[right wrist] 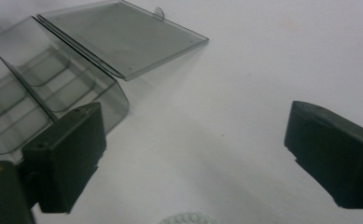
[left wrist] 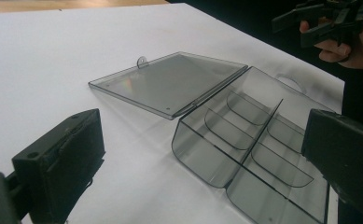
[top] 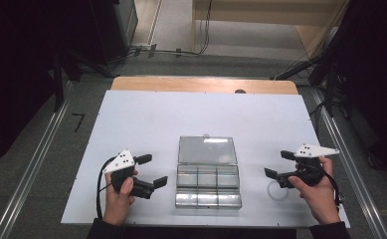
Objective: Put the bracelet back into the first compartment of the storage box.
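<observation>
- Looking down from the high view, a clear plastic organizer box sits at the centre of the white table, its lid swung fully open and lying flat toward twelve o'clock. The tray has six compartments in two rows of three.
- At nine o'clock of the box, the left hand holds the left gripper, jaws spread wide with nothing between them, well apart from the box wall.
- At three o'clock, the right hand holds the right gripper, jaws likewise spread and empty. A small pale coiled ring lies on the table just below it, toward its six o'clock. Nothing lies between either gripper and the box.
- Beyond the table at twelve o'clock lie a wooden edge, grey floor and dark cables.
- In the left gripper view, the two black jaws stand far apart at the lower corners; the box lies between them toward one o'clock, dividers plain, lid flat at eleven o'clock. The right gripper and its hand show at two o'clock.
- In the right gripper view, the jaws again stand wide apart over bare table. The box sits at ten o'clock, partly behind the left-side jaw, the lid at eleven. The top of the coiled ring shows at six o'clock.
</observation>
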Tool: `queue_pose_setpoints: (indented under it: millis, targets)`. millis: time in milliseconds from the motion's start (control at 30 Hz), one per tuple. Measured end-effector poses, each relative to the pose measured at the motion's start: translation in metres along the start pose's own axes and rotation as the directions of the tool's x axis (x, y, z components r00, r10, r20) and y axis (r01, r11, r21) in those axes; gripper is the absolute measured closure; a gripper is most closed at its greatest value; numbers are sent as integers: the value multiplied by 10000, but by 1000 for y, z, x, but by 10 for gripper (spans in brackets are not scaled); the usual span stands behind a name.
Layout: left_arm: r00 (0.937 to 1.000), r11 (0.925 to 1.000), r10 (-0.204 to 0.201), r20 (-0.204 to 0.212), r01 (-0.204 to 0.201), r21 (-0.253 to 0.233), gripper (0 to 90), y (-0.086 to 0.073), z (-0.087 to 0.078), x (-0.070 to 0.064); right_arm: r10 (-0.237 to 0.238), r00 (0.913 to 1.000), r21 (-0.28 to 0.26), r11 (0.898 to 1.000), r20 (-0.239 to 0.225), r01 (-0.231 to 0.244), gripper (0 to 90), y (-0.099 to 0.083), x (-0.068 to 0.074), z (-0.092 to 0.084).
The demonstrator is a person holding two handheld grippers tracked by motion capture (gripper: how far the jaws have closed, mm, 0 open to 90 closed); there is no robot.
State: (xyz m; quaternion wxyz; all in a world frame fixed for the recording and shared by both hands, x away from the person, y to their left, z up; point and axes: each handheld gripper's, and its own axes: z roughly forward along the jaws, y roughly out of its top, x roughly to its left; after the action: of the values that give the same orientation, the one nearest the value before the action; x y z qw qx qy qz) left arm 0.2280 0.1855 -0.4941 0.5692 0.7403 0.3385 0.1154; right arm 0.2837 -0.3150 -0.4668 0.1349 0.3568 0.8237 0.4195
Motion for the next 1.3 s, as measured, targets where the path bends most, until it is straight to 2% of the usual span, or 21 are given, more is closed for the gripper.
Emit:
queue_pose_setpoints:
  millis: [67, 200, 233, 267, 300, 467, 600, 700, 867, 1300]
  targets:
    - [9999, 9999, 3, -102, -4, -116, 0, -1, -3, 0, 80, 10000, 100, 9999, -35, -79, 71, -2, -2, 0]
    - [9999, 9999, -24, -119, 22, -123, 0, -3, -7, 1, 182, 9997, 155, 9997, 144, -185, 189, -5, -4, -2]
    - [9999, 10000, -38, -148, 36, -91, 0, -4, -8, 2, 208, 9996, 203, 9996, 176, -211, 242, -6, -5, -3]
    - [9999, 9999, -68, -144, 66, -80, 0, -5, -9, 3, 168, 9998, 255, 9995, 65, -170, 325, -7, -6, -3]
    - [9998, 9999, -100, -152, 99, -76, 0, -6, -10, 3, 104, 9999, 274, 9996, -39, -103, 361, -8, -7, -4]
    - [9996, 9999, -166, -223, 166, -1, 0, -10, -14, 6, 57, 9998, 584, 9983, -194, -46, 482, -15, -11, -6]
    - [9993, 9998, -215, -303, 215, 11, 0, -12, -18, 7, -95, 9999, 745, 9972, -97, 102, 525, -20, -11, -5]
    - [9991, 9996, -272, -332, 275, 66, 0, -14, -20, 8, -292, 9995, 873, 9958, 144, 278, 562, -23, -12, -5]
    - [9987, 9994, -324, -389, 328, 78, 0, -17, -24, 10, 59, 10000, 831, 9965, -78, -52, 616, -30, -17, -9]
    - [9982, 9991, -383, -467, 391, 160, 0, -20, -29, 13, 327, 9991, 1320, 9908, -274, -288, 750, -46, -25, -9]
